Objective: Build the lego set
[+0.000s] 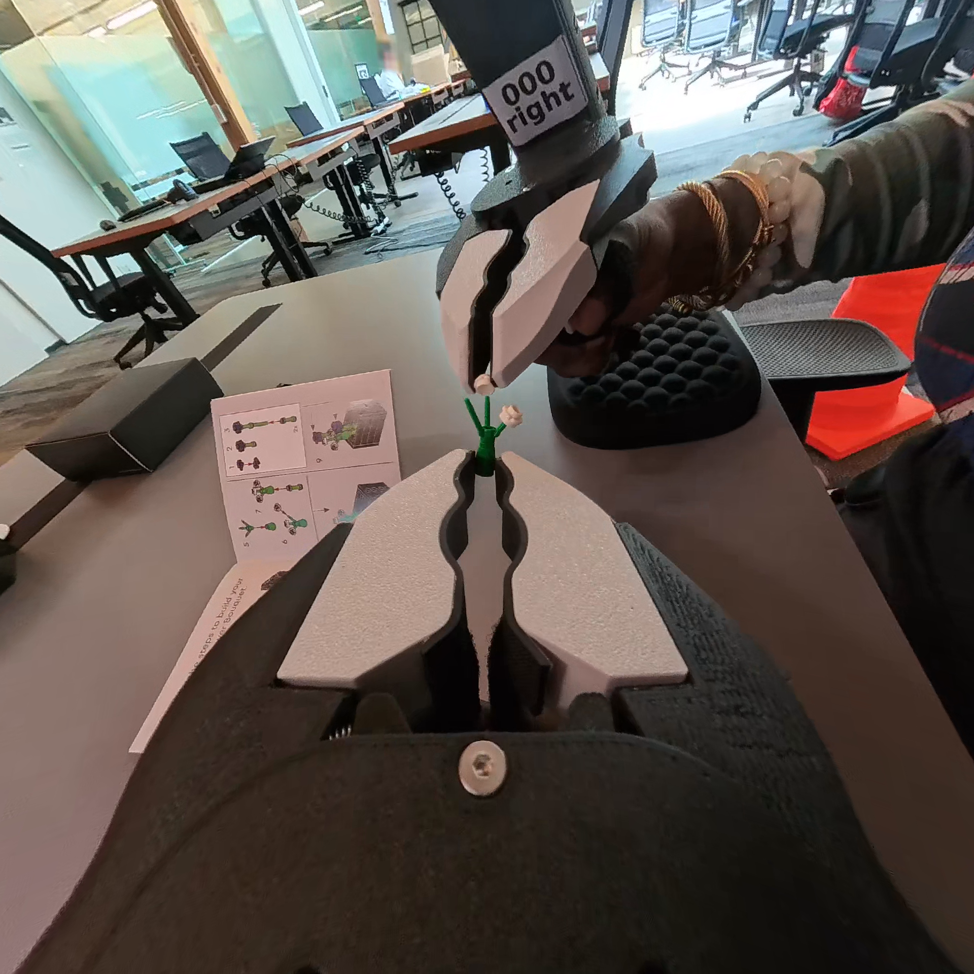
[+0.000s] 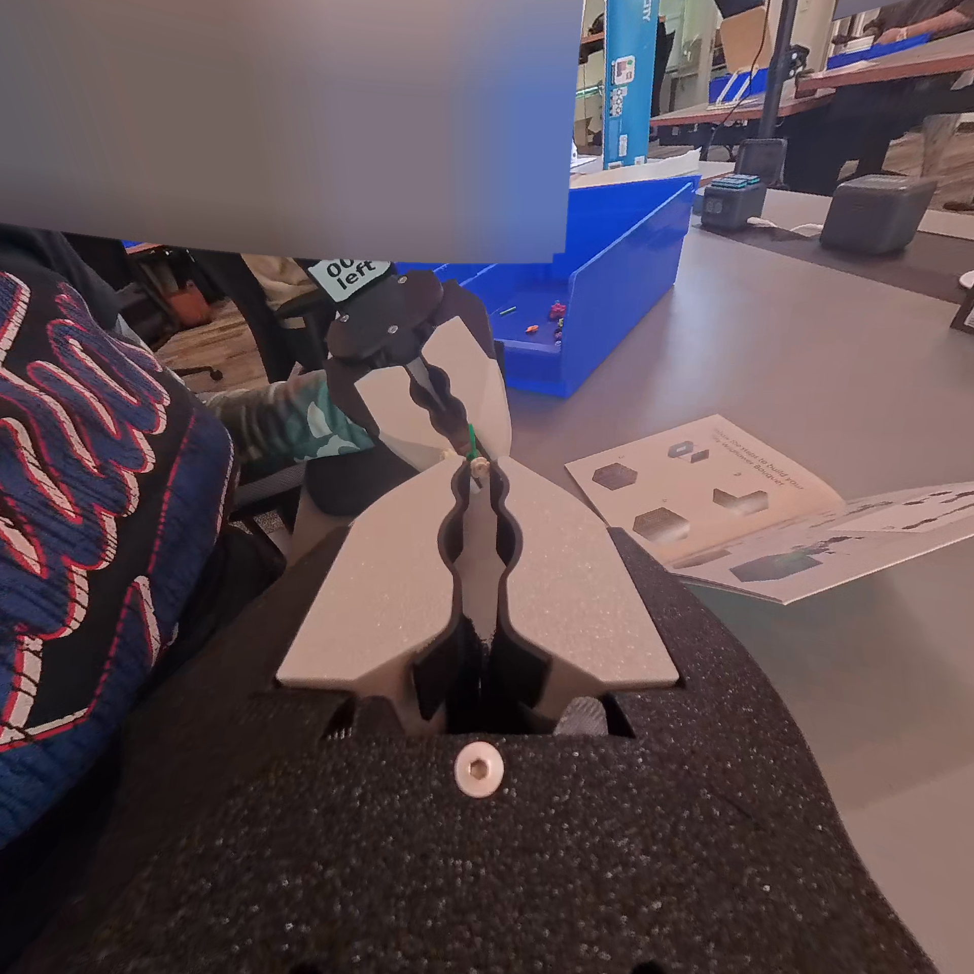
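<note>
My left gripper [image 1: 485, 466] is shut on the base of a green lego stem [image 1: 484, 442] and holds it upright above the grey table [image 1: 685, 527]. The stem has three thin prongs; a white flower piece [image 1: 511, 416] sits on the right prong. My right gripper [image 1: 482, 383] comes down from above, shut on a second white flower piece [image 1: 484, 385] at the tip of a prong. In the right wrist view my right gripper [image 2: 478, 469] pinches that flower piece [image 2: 479, 465] against the green stem [image 2: 470, 442], with the left gripper [image 2: 464, 432] behind it.
An open instruction booklet [image 1: 311, 458] lies left of the stem and also shows in the right wrist view [image 2: 711, 500]. A black box [image 1: 126, 421] sits at the left. A black dimpled cushion [image 1: 659, 385] lies behind. A blue tray [image 2: 606, 305] holds small loose pieces. Only a small space, under 4 cm, lies between the two pairs of fingers.
</note>
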Demonstrator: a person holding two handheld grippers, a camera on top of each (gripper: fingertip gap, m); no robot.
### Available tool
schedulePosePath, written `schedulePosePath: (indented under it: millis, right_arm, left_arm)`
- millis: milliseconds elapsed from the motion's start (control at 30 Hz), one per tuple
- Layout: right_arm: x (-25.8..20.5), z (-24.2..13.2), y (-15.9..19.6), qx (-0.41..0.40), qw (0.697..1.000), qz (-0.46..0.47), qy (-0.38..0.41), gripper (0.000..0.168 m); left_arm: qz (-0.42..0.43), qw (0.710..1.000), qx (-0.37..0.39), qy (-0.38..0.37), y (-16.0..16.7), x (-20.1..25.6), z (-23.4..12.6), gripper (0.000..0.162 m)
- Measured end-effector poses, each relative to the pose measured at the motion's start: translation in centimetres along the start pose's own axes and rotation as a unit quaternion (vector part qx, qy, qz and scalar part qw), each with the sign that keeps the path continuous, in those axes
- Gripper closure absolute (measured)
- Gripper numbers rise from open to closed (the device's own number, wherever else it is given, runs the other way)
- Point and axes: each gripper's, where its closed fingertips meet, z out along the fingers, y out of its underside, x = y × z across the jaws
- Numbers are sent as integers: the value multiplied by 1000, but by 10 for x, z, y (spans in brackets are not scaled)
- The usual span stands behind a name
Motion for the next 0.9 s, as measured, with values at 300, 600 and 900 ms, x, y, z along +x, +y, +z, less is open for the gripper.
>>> schedulePosePath:
  millis: [300, 600, 900]
  right_arm:
    - [2, 3, 7, -25, 999, -26, 13, 161]
    - [3, 4, 13, -40, 998, -34, 25, 161]
    - [13, 4, 30, -106, 990, -60, 70, 161]
  left_arm:
    - [6, 1000, -15, -4, 5, 0, 4, 155]
    - [18, 999, -40, -4, 12, 2, 7, 155]
    - [36, 995, -93, -11, 27, 2, 12, 155]
